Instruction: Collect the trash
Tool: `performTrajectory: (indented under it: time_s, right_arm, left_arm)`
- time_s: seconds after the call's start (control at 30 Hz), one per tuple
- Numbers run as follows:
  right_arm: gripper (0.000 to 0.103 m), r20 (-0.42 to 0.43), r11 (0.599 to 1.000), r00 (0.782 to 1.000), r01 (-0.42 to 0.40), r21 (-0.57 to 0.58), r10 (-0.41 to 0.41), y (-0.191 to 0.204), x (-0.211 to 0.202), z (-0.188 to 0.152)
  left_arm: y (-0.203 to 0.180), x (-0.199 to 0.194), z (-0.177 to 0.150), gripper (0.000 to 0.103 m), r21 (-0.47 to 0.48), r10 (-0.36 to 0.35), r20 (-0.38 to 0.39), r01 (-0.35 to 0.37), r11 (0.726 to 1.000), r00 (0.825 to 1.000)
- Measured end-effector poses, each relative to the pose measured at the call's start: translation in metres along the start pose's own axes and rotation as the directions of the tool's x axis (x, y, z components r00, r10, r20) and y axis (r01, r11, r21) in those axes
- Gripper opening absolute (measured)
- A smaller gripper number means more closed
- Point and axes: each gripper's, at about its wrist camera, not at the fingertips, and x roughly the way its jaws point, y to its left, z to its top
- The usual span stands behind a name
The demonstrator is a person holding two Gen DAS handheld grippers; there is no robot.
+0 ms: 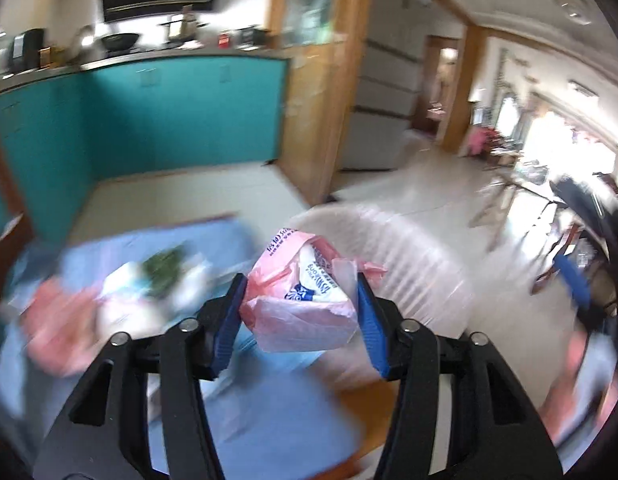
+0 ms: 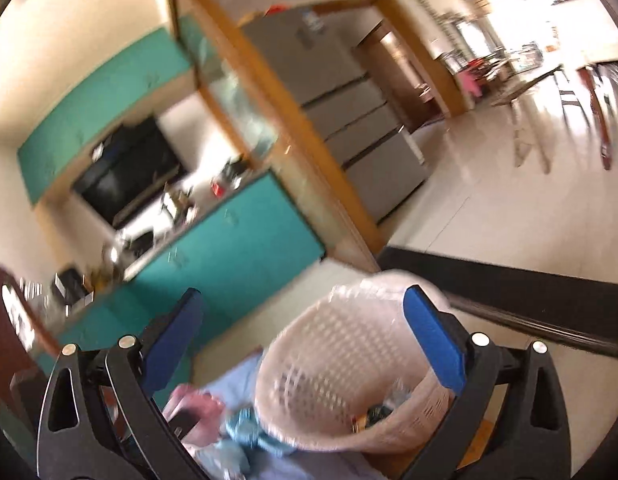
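My left gripper (image 1: 301, 284) is shut on a pink plastic bag (image 1: 305, 312) with a white printed packet inside; both blue pads press its sides. It hangs just in front of the pale lattice waste basket (image 1: 409, 264), above the blue-covered table (image 1: 269, 420). My right gripper (image 2: 303, 296) stands wide open with nothing between its fingers, hovering over the same basket (image 2: 329, 360), which holds some dark scraps (image 2: 373, 416). One of its blue pads (image 1: 573, 280) shows at the right of the left wrist view. More trash lies blurred on the cloth: pink and white wrappers (image 1: 109, 304) and a green piece (image 1: 165, 268).
Teal cabinets (image 1: 169, 112) and a cluttered counter line the back. A wooden door frame (image 1: 321, 100) and a grey fridge (image 2: 349, 112) stand beyond. A dark chair back (image 2: 509, 292) crosses behind the basket. A pink bag (image 2: 197, 400) and crumpled blue plastic (image 2: 245, 428) lie beside the basket.
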Motion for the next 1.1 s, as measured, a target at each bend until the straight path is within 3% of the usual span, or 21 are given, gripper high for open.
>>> performTrajectory:
  time_s: [0.03,0.1,0.13,0.27,0.4,0.57,0.7,0.87,1.0,1.1]
  right_arm:
    - [0.098,0.018,1.000,1.000,0.002,0.015,-0.002,-0.003,-0.002,0.002]
    - [0.098,0.035,1.000,0.999,0.000,0.030,-0.001,-0.009,-0.004,0.004]
    - [0.098,0.031,1.000,1.000,-0.002,0.026,0.001,-0.010,-0.003,0.005]
    - [0.099,-0.040,1.000,0.999,-0.021,-0.014,0.021,-0.003,0.010,0.000]
    - [0.099,-0.133,0.994,0.990,-0.066,-0.084,0.054,0.016,0.021,-0.012]
    - [0.099,-0.290,0.960,0.951,-0.175,-0.220,0.107,0.053,0.033,-0.043]
    - [0.099,-0.379,0.906,0.917,-0.261,-0.334,0.124,0.083,0.032,-0.071]
    - [0.099,-0.505,0.809,0.855,-0.377,-0.450,0.117,0.116,0.027,-0.113]
    - [0.099,-0.525,0.741,0.844,-0.418,-0.525,0.104,0.131,0.015,-0.133]
    - [0.099,-0.535,0.737,0.838,-0.427,-0.524,0.105,0.133,0.014,-0.137]
  left_arm:
    - [-0.009,0.010,0.012,0.063,-0.001,-0.026,0.008,0.026,1.000,1.000]
    - [-0.022,0.026,0.025,0.091,0.004,-0.027,0.014,0.027,1.000,1.000]
    - [-0.022,0.029,0.025,0.093,0.001,0.002,0.017,-0.002,1.000,1.000]
    - [0.004,0.019,0.004,0.093,-0.013,0.078,-0.006,-0.078,0.997,0.997]
    - [0.051,-0.018,-0.020,0.095,-0.034,0.195,-0.005,-0.195,0.980,0.981]
    - [0.116,-0.083,-0.052,0.098,-0.156,0.318,0.017,-0.311,0.937,0.948]
    - [0.141,-0.114,-0.073,0.099,-0.202,0.393,0.042,-0.378,0.904,0.918]
    - [0.153,-0.118,-0.089,0.100,-0.155,0.429,-0.006,-0.425,0.892,0.903]
    - [0.154,-0.119,-0.091,0.100,-0.149,0.425,-0.020,-0.423,0.894,0.905]
    - [0.151,-0.121,-0.092,0.100,-0.152,0.409,-0.019,-0.407,0.901,0.912]
